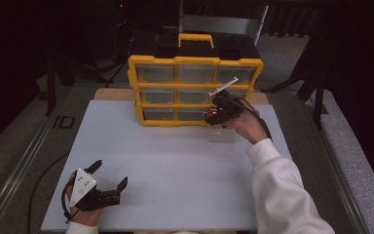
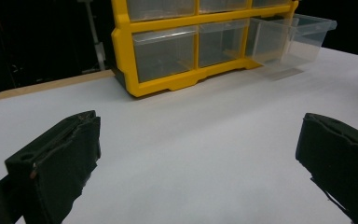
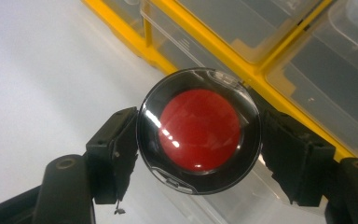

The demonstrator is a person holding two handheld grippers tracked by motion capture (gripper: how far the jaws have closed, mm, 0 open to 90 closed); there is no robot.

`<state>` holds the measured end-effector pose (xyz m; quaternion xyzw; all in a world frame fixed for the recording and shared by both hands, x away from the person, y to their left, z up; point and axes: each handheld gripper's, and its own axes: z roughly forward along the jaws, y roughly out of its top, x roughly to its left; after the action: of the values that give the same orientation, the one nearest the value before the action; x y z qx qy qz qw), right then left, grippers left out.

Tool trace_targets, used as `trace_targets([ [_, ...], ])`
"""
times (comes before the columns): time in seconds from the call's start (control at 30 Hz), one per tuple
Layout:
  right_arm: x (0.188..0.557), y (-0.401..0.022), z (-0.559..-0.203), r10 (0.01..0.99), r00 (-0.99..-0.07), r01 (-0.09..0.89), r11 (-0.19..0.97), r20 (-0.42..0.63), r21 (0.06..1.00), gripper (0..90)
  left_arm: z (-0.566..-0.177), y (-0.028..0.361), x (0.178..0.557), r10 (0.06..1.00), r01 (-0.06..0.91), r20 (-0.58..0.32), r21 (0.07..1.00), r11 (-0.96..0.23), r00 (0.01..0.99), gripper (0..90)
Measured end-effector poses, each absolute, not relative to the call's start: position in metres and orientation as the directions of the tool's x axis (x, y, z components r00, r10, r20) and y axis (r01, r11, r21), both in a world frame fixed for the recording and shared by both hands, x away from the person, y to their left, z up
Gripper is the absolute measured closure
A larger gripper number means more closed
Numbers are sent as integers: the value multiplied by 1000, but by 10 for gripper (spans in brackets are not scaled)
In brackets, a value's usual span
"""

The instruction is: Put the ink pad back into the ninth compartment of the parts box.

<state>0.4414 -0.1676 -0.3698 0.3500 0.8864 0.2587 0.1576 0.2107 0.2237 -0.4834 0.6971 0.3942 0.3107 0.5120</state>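
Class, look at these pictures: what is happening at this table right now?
A person works at a white table with a gripper in each hand. The right gripper is shut on a round black case with a red centre, held in front of a yellow drawer organizer. One clear drawer at the organizer's bottom row is pulled out, under the held case. The left gripper rests open on the table's near left, holding nothing.

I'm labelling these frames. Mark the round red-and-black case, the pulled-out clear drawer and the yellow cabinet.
round red-and-black case [image 3: 199,129]: right gripper view, on its red centre.
pulled-out clear drawer [image 2: 292,39]: left gripper view, on its clear side wall.
yellow cabinet [image 1: 195,61]: high view, on the top bar of its frame.
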Motion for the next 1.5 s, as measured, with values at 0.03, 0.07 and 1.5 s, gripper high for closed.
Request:
trace_targets([
  [0.03,442,-168,-370,703,-705,540,621,-98,568,293,-483,224,211,868,232,29,959,-165,496,0],
  [0.07,442,-169,-370,705,-703,542,620,-98,567,292,-483,224,211,868,232,29,959,-165,496,0],
  [1.5,450,-194,-378,737,-665,603,624,-119,497,292,-484,223,212,868,233,26,959,-162,496,0],
])
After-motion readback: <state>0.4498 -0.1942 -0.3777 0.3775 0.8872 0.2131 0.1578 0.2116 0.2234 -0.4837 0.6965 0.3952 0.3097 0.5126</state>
